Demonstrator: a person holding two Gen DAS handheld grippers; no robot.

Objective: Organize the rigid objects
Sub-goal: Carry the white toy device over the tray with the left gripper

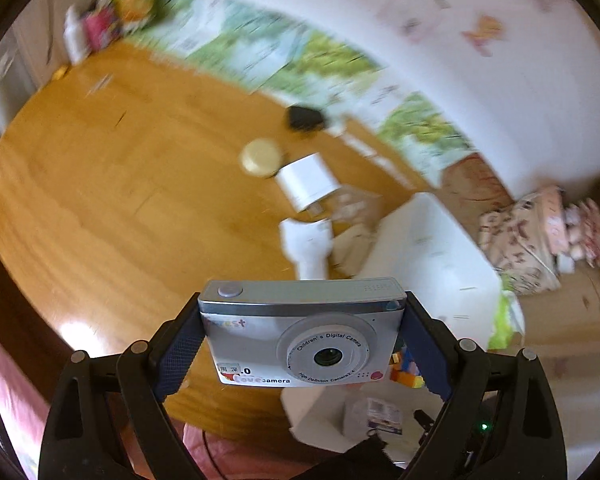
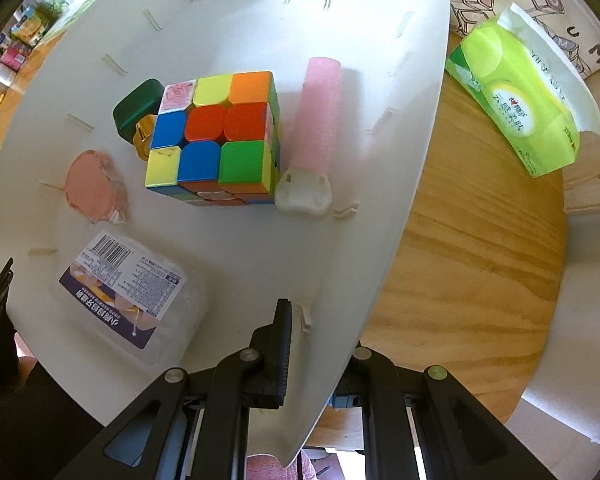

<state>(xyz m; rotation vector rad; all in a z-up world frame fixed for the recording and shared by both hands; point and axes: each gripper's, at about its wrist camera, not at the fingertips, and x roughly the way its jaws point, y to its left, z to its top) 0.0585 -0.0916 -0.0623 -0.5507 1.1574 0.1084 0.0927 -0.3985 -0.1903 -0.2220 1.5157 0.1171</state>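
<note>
My left gripper [image 1: 300,340] is shut on a silver children's digital camera [image 1: 300,332], held by its two ends above the wooden table [image 1: 100,184]. My right gripper [image 2: 320,344] is shut on the near wall of a white bin [image 2: 380,216], one finger inside and the other outside. Inside the bin lie a colourful puzzle cube [image 2: 216,136], a pink foam roller [image 2: 316,116] with a white plug [image 2: 302,192] at its end, a dark green and gold item [image 2: 136,114], a peach-coloured piece [image 2: 92,186] and a clear labelled box [image 2: 132,292].
On the table in the left wrist view lie a white box [image 1: 308,182], a round cream lid [image 1: 262,156], a black item [image 1: 306,117] and a white piece [image 1: 308,246]. A green tissue pack [image 2: 520,108] lies right of the bin. Patterned cloth [image 1: 524,236] lies at right.
</note>
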